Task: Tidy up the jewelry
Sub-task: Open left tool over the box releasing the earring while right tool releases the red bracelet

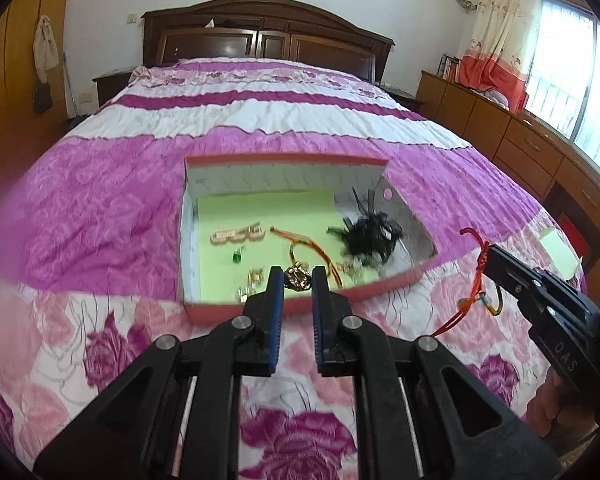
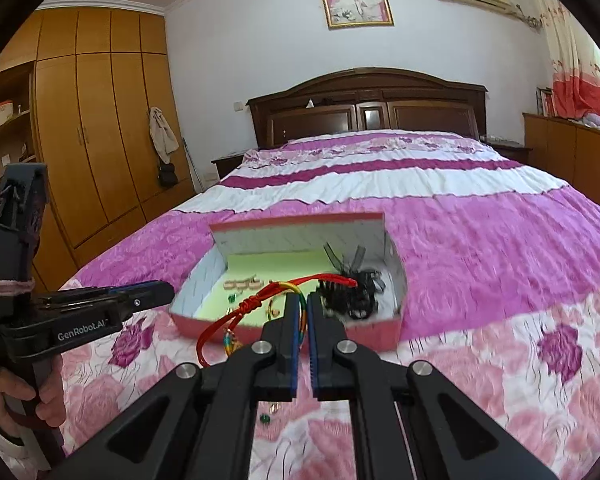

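Two handheld grippers at the near rim of an open jewelry box on a bed.

At about nine o'clock inside the red box (image 1: 292,306), on its green liner, lie pale gold clips (image 1: 236,235) with a small green bead (image 1: 236,257) just below them; toward the centre runs an orange-and-yellow cord (image 1: 300,246). At six o'clock the left gripper (image 1: 296,280) has its fingers drawn narrow onto a gold ornament (image 1: 298,277), held over the box's near edge. At about three o'clock inside the box sits a black tangle of hair ties (image 1: 370,236). Farther right, at four o'clock and outside the box above the floral bedspread (image 1: 100,208), the right gripper (image 2: 303,306) pinches a red braided bracelet (image 2: 284,292) between nearly closed fingers, its loop hanging down to the left.
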Tool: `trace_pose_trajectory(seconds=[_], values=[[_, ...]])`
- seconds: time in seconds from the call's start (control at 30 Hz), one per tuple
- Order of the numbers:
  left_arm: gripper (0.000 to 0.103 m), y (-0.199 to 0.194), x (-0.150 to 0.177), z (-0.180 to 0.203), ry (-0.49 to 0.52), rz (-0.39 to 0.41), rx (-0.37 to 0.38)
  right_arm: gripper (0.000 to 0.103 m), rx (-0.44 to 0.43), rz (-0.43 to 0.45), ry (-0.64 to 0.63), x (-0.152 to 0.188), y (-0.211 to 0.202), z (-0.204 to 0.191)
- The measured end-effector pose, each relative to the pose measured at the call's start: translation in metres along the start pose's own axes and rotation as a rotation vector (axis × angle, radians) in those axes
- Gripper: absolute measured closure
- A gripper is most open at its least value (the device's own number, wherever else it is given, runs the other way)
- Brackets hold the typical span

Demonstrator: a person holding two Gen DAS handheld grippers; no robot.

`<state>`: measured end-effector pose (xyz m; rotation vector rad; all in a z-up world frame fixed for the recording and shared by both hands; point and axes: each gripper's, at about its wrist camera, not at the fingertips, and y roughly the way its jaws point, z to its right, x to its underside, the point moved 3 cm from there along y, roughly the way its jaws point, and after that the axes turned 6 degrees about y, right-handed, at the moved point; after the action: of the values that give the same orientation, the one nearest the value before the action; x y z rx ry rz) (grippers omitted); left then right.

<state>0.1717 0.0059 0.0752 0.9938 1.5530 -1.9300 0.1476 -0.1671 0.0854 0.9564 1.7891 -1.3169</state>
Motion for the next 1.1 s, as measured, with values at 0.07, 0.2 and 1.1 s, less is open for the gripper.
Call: trace_pose_trajectory(seconds=[0.07,0.2,1.1], values=[[0.098,0.003,-0.006,-0.001,0.006,0.009,-0.003,0.098,-0.004,0.004,-0.005,-0.006,0.006,-0.002],[0.098,0.012,-0.02,-0.006,0.014,0.023,-0.008,0.098,-0.01,0.003,-0.017,-0.018,0.024,-0.006],[0.098,0.145,-0.042,-0.057,-0.094,-0.143,-0.014,0.098,0.041,-0.215,0.1,-0.051,0.195,0.04]])
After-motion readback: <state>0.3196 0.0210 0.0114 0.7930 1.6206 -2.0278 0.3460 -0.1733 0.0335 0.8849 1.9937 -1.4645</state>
